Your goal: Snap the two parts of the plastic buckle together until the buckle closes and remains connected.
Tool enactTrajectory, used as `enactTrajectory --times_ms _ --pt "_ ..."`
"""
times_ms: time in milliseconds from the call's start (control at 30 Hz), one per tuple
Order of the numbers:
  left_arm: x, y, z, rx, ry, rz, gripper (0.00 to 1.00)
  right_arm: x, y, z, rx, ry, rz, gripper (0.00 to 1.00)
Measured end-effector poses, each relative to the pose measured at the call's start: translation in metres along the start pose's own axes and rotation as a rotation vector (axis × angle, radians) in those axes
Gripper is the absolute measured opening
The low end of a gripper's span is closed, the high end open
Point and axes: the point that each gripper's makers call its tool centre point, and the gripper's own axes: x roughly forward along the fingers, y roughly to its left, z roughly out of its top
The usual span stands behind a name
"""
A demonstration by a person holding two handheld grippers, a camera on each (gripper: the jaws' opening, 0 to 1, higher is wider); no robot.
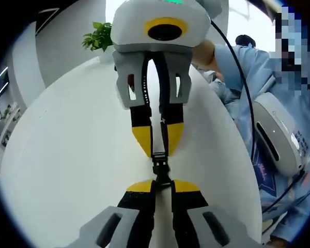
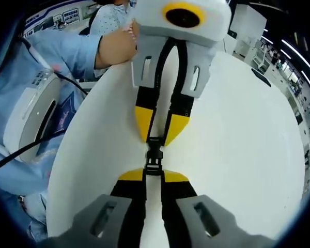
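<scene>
- White, smooth and round-edged, the table (image 1: pixel 67 155) spreads under both grippers; a person in a light blue sleeve (image 2: pixel 57 49) sits at its edge.
- Left gripper view alone catches a green leafy plant (image 1: pixel 98 37) beyond the table's far rim; right gripper view instead has shelving and ceiling lights, blurred, past the opposite rim.
- The left gripper (image 1: pixel 163 185) rises with yellow-tipped black jaws drawn close, pinching the near end of the black plastic buckle (image 1: pixel 160 168).
- The right gripper (image 2: pixel 154 175) has its jaws likewise pressed in on the buckle's other end, and each tool faces the other head-on.
- The buckle hangs between the four yellow tips above the table; its two parts meet in line, but whether they have latched is too small to judge.
</scene>
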Motion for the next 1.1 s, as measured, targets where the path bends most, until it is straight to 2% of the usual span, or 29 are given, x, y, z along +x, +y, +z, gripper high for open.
enactTrajectory --times_ms 433,800,1100 --pt "-0.0001 -0.0021 0.0028 -0.009 0.004 0.005 0.07 -0.0023 0.0007 0.0008 0.049 -0.004 -0.025 0.07" --pt "-0.001 -0.0014 0.0056 -0.006 -0.007 -0.01 0.07 -0.0037 0.0024 0.0023 -0.053 0.025 0.001 0.07" --pt "-0.0004 -0.0008 0.007 0.001 -0.006 -0.019 0.07 -0.0034 0.0006 0.0031 -0.073 0.028 0.019 0.07"
